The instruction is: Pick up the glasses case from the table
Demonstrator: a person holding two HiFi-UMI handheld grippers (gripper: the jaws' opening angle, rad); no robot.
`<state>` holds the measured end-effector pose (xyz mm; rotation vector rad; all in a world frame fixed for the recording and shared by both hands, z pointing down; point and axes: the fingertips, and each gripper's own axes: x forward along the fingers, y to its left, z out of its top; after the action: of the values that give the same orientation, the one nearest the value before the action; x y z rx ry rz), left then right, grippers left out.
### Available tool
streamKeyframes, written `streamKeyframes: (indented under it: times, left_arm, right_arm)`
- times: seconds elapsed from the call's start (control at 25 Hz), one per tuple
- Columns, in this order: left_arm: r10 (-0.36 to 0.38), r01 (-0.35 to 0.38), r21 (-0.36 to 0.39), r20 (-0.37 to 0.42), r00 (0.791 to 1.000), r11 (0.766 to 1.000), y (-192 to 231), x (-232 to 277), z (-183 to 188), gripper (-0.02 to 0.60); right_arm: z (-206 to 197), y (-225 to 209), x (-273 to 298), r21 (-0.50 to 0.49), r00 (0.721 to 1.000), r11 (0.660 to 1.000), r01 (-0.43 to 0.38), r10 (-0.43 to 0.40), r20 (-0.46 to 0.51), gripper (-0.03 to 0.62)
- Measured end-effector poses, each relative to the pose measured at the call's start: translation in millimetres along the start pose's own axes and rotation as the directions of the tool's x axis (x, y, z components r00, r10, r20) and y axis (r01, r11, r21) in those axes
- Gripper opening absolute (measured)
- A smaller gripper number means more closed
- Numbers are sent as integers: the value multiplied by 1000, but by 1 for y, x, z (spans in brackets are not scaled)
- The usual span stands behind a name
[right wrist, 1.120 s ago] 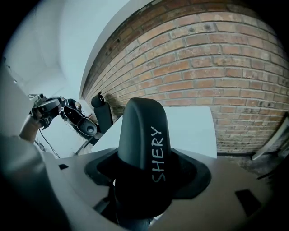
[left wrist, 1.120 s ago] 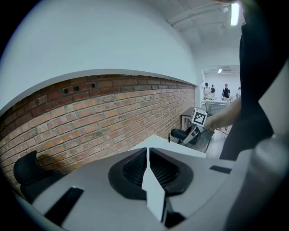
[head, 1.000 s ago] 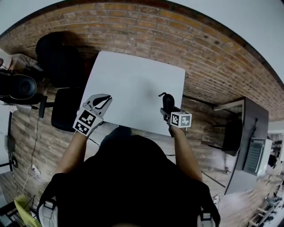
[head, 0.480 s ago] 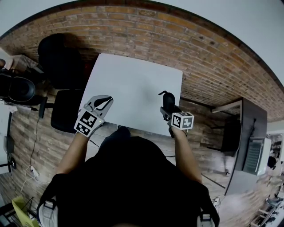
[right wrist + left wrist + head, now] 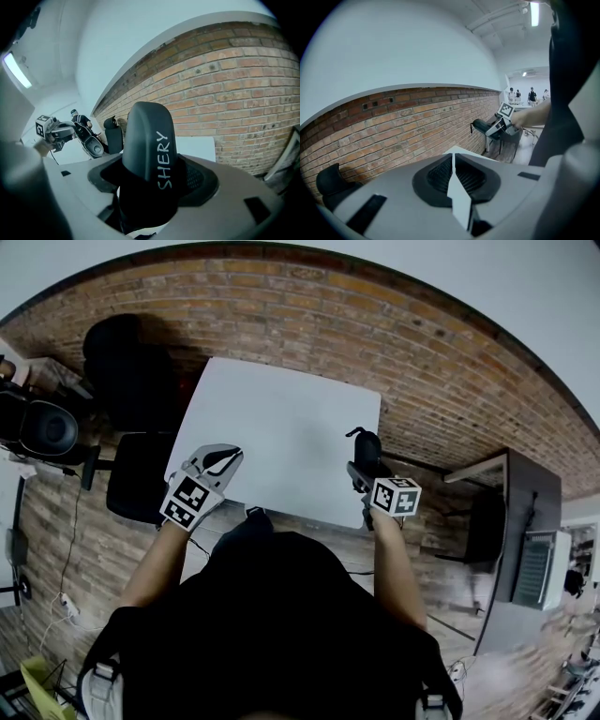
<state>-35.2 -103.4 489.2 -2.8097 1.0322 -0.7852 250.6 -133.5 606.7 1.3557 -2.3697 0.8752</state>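
Note:
A dark glasses case [image 5: 149, 150] with "SHERY" printed on it stands upright between the jaws of my right gripper [image 5: 150, 187], which is shut on it. In the head view the case [image 5: 367, 447] hangs over the right edge of the white table [image 5: 277, 423], lifted off it by the right gripper [image 5: 366, 463]. My left gripper [image 5: 218, 461] hovers over the table's near left corner. Its jaws are shut with nothing between them, as the left gripper view [image 5: 453, 174] shows. That view also catches the case [image 5: 482, 125] held out at the right.
Two black chairs [image 5: 139, 472] [image 5: 122, 357] stand left of the table on the brick-patterned floor. A dark desk [image 5: 525, 512] with equipment stands at the right. Black gear [image 5: 42, 427] sits at the far left. Several people stand far off [image 5: 530, 95].
My right gripper has carried the case a little to the right, toward the table's right edge. The left gripper has barely shifted.

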Motion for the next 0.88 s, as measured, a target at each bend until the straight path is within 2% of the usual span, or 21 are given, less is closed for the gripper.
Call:
streamKeyframes:
  times: [0.4, 0.88]
  left_arm:
    - [8, -8, 2, 12, 1000, 1000, -18, -8, 2, 25]
    - [11, -11, 7, 18, 1000, 1000, -36, -20, 0, 25]
  right_arm:
    - [24, 7, -33, -42, 998, 999, 2, 1, 68, 331]
    - [34, 26, -62, -57, 990, 998, -25, 33, 135, 331]
